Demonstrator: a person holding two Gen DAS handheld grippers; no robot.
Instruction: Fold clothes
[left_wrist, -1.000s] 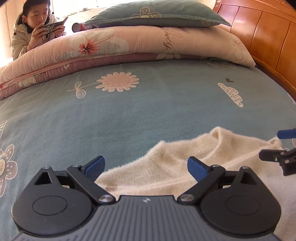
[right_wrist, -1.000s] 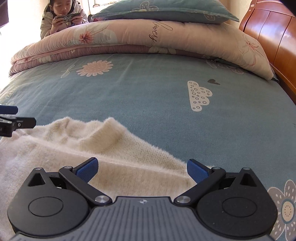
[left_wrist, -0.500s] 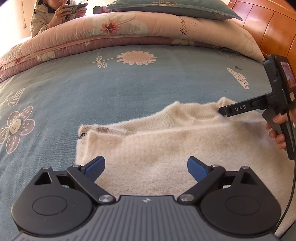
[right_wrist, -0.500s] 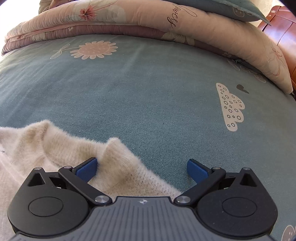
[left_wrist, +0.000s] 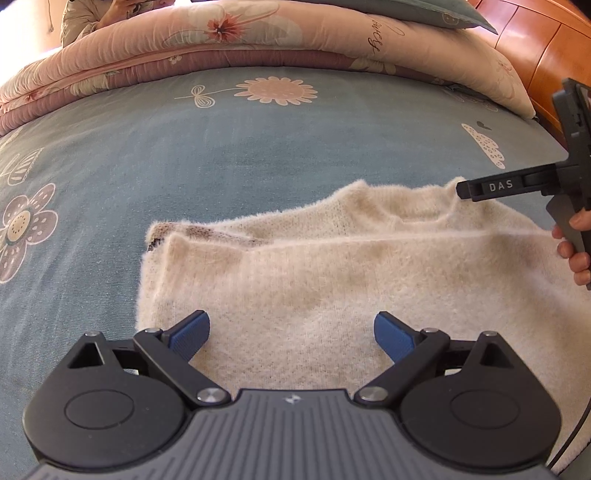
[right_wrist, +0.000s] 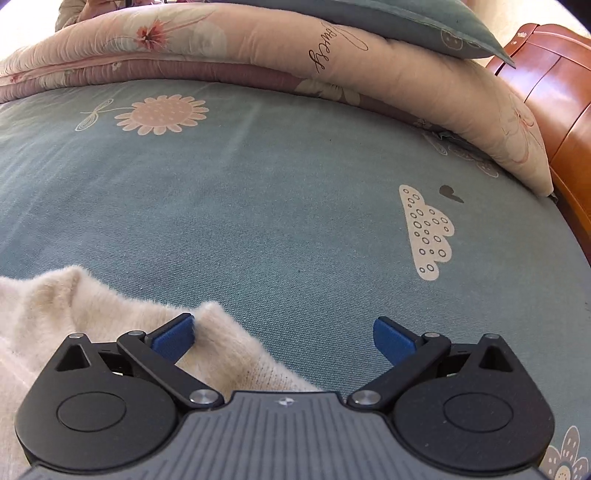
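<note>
A fluffy cream sweater (left_wrist: 332, 273) lies partly folded on the blue bed sheet (left_wrist: 184, 155), its neckline toward the far side. My left gripper (left_wrist: 291, 334) hovers open above the sweater's near part, nothing between its blue pads. In the right wrist view my right gripper (right_wrist: 283, 338) is open over the sweater's (right_wrist: 48, 314) right collar point, with the left pad (right_wrist: 173, 338) against the knit and the other pad above bare sheet. The left wrist view shows the right gripper (left_wrist: 476, 190) from the side, held by a hand (left_wrist: 576, 243).
A rolled pink floral quilt (left_wrist: 258, 40) and a blue pillow (right_wrist: 424, 22) lie along the far side. A wooden headboard (left_wrist: 546, 59) rises at the right. A person (left_wrist: 96, 14) sits behind the quilt at the far left.
My left gripper has pulled back and risen, so more of the sweater shows. My right gripper has moved toward the collar's right point and tilted down. Both stay open.
</note>
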